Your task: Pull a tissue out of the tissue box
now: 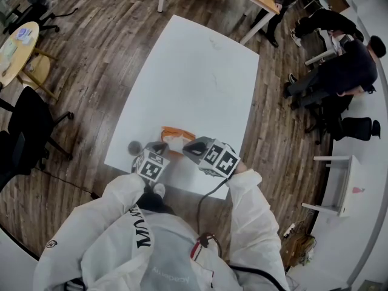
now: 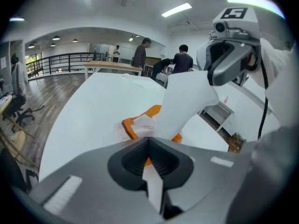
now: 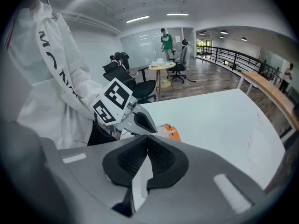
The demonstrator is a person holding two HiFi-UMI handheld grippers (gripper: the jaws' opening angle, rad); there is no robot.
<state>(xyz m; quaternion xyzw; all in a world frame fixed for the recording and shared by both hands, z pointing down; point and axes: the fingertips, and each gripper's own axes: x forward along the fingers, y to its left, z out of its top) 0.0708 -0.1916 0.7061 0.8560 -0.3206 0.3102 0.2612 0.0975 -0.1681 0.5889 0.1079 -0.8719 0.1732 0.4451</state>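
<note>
Your right gripper [image 2: 212, 76] has its jaws closed on the white paper tissue [image 2: 187, 101]. The tissue runs as a stretched sheet from that pinch down to the slot of the flat orange tissue box [image 2: 130, 127]. Its lower end is not yet free of the box, so I judge the pull to be partway through.

The box lies on the white rectangular table [image 1: 200, 59], near the edge closest to you and directly under both tools.

Your left gripper [image 2: 149, 139] has its jaws together with nothing clearly pinched, and its tips sit at the near side of the box (whether they actually press on it, I cannot tell). That placement makes sense as an anchor, since a light box would likely ride up with the tissue otherwise.

The right gripper holds the tissue high and off to one side of the box. This probably lets the sheet draw out at a slant rather than bunch at the slot.
</note>
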